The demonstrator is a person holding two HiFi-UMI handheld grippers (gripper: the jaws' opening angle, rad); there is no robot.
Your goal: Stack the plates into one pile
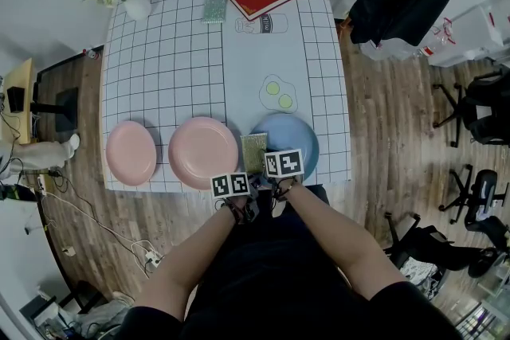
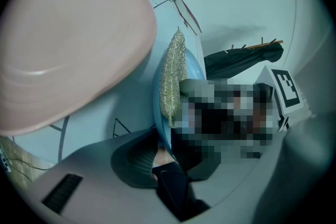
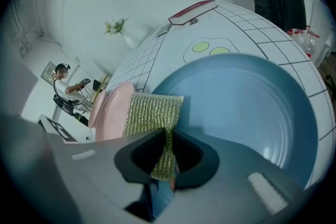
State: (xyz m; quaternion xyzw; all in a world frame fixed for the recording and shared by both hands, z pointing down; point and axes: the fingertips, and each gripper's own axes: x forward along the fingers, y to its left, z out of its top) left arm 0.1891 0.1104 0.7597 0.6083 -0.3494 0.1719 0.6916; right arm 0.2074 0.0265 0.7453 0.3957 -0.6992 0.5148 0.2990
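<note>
The blue plate (image 1: 301, 138) was smooth, glossy and round. It sat at the near edge of the grid-patterned table (image 1: 175, 52), and the left gripper (image 2: 163, 157) was clamped on its thin rim, seen edge-on. The right gripper (image 3: 167, 161) pinched a scouring pad (image 3: 152, 110) — a coarse, glittery green-gold mesh rectangle — bunched between closed jaws over the plate's left side. Just beside it lay a matte pink plate (image 1: 203, 151), with a second pink plate (image 1: 131, 153) further left. In the head view both grippers' tips were hidden under their marker cubes.
</note>
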